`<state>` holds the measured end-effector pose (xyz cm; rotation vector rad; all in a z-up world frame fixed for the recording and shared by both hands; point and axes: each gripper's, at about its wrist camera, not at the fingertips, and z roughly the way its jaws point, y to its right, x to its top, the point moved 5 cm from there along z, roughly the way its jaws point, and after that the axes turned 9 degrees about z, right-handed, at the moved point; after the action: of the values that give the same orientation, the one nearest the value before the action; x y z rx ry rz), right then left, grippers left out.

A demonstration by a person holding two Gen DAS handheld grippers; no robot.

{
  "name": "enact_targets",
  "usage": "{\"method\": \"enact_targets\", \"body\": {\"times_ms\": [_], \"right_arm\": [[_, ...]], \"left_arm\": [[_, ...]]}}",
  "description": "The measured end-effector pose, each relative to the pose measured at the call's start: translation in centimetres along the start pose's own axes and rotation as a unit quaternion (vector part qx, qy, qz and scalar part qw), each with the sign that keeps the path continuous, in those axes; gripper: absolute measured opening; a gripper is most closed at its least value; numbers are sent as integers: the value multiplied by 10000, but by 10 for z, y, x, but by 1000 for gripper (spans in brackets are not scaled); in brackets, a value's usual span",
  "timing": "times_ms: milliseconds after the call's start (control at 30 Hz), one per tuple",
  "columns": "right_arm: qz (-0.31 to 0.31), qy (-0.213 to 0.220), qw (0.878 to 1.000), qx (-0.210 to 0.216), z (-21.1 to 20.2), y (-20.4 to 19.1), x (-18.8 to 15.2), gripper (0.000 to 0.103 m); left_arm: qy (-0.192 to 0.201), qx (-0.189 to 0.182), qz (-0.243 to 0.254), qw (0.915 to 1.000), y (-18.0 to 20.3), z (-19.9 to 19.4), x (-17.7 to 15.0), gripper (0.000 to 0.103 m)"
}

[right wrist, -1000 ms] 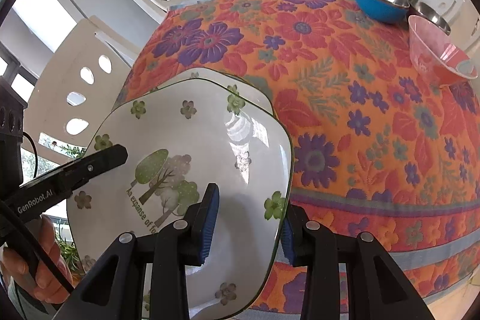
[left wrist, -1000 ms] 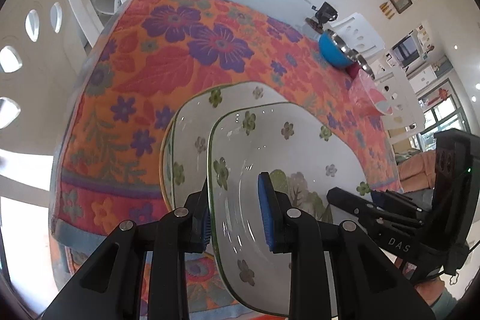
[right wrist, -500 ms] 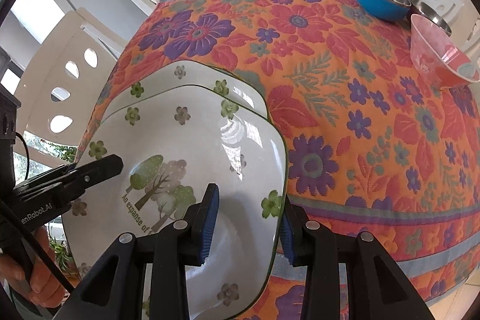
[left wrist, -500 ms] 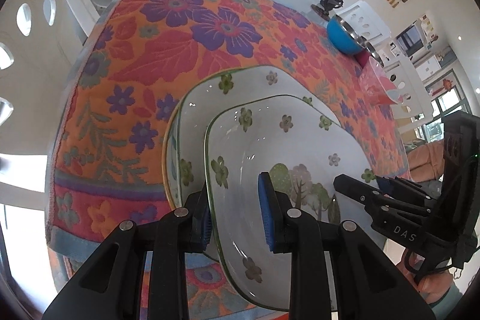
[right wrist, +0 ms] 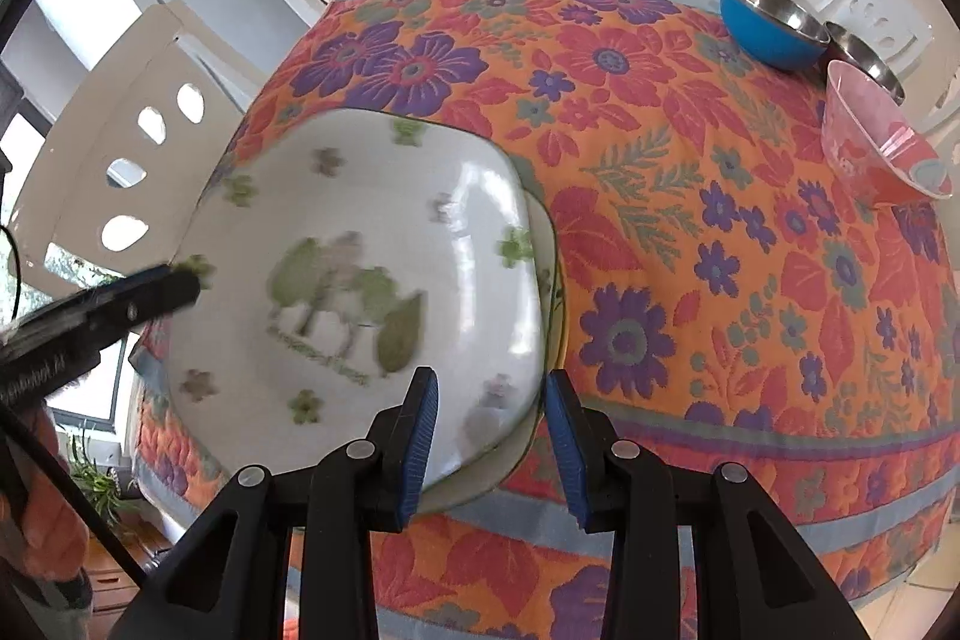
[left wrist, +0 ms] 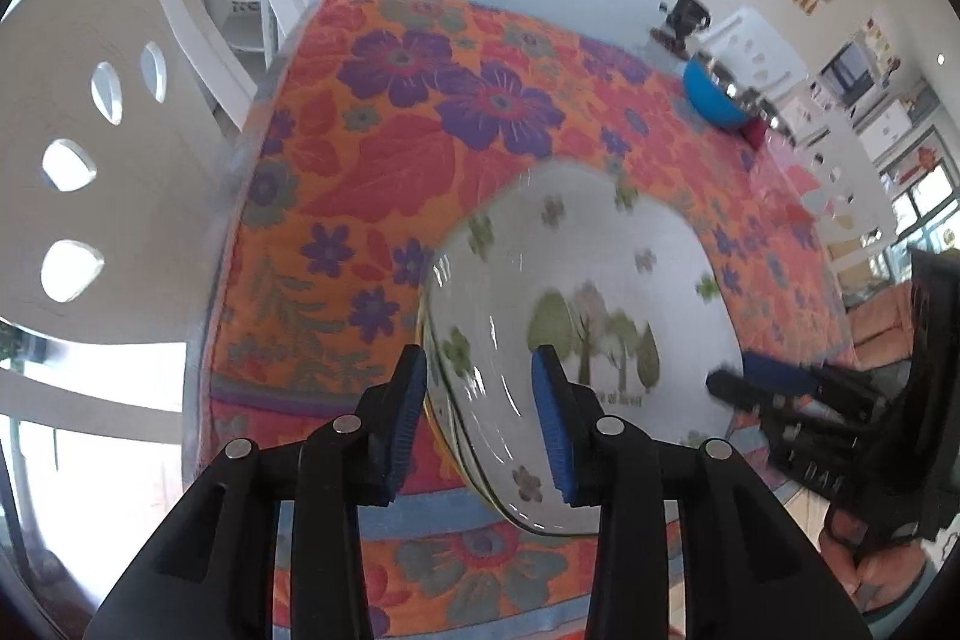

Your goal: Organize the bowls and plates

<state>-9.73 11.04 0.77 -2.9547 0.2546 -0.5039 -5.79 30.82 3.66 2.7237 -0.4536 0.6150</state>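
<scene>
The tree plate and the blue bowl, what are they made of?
Tree plate: probably glazed ceramic, since it is white, glossy and mirrors window light. Blue bowl: likely steel, with a shiny silvery inside and a blue coat outside.

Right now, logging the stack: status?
Left gripper just opening, astride the top plate rim, not pinching. Right gripper also loosening off it. Plate sits on lower plate. Nothing in the way.

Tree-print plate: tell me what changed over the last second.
The tree-print plate came down from its tilt above the lower plate and now lies nested on it. Both grippers' fingers have just been opening: the left gripper and right gripper straddle the rim without pinching it. The blue bowl, pink bowl and tablecloth stayed put.
</scene>
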Motion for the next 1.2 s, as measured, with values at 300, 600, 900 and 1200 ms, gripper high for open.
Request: {"method": "enact_targets", "body": {"times_ms": [300, 600, 900, 1200], "right_arm": [[-693, 15, 9975, -129, -12, -13, -23, 38], [-199, 257, 9995, 25, -46, 4, -18, 39], [911, 1526, 9841, -42, -140, 94, 36, 54], [1893, 1935, 9627, 2, -166, 255, 127, 75]], "left_arm": [[20, -43, 24, 10000, 3, 10, 19, 34], [423, -205, 284, 9985, 31, -26, 40, 34], [1147, -720, 924, 9865, 118, -66, 106, 47], [987, -1057, 1368, 9800, 232, 3, 169, 57]]}}
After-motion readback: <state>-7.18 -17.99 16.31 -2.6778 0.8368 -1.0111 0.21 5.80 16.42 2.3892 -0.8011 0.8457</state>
